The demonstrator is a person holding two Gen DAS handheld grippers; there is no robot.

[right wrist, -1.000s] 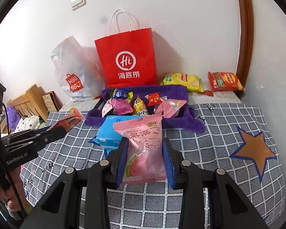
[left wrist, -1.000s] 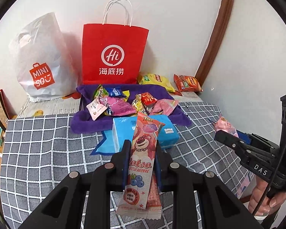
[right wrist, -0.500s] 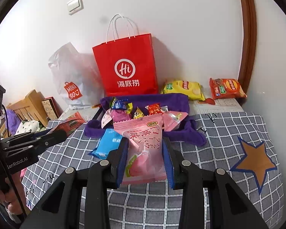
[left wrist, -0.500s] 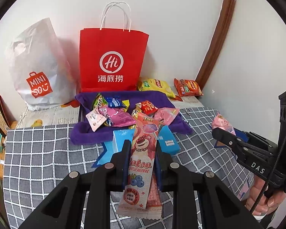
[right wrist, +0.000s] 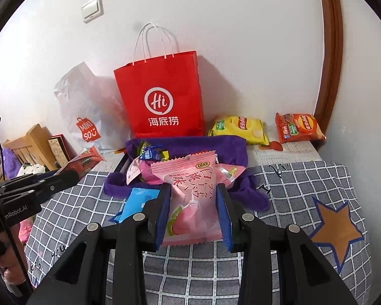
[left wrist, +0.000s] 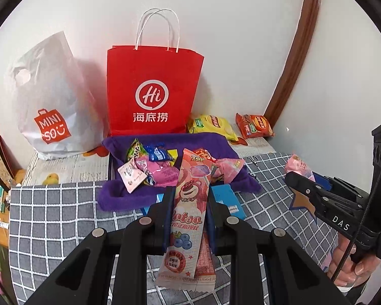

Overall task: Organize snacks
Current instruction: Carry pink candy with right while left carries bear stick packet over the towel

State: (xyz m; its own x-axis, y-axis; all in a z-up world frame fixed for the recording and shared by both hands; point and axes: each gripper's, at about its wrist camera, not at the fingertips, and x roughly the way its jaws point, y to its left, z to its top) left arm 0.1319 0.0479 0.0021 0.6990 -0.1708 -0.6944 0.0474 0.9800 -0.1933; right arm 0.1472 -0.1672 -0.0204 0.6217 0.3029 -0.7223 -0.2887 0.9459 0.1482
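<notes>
Pink Lotso lollipop packet [left wrist: 189, 204], long and narrow, is held upright in the left gripper [left wrist: 189, 200], its jaws pinching the packet at mid-length; a second reddish packet [left wrist: 206, 256] is seen just behind it, lower down. Pink peach-candy packet [right wrist: 193, 199] with a peach print is clamped between the blue pads [right wrist: 162, 213] of the right gripper [right wrist: 193, 203], jaws closed on its sides. Both packets are carried above a grey checked cloth [left wrist: 53, 211], near the front edge of a purple fabric tray [left wrist: 119, 198]. Assorted wrapped sweets [left wrist: 149, 167] are piled inside the tray. Blue flat packet [right wrist: 137, 200] is laid on the cloth just in front of the tray. Red paper bag [left wrist: 152, 89] with white handles is stood against the wall behind the tray; white Miniso plastic bag [left wrist: 48, 101] beside it. Yellow crisp bag [right wrist: 238, 128] and orange crisp bag [right wrist: 298, 127] are placed apart near the wall. Orange star [right wrist: 336, 231] is printed on the cloth.
</notes>
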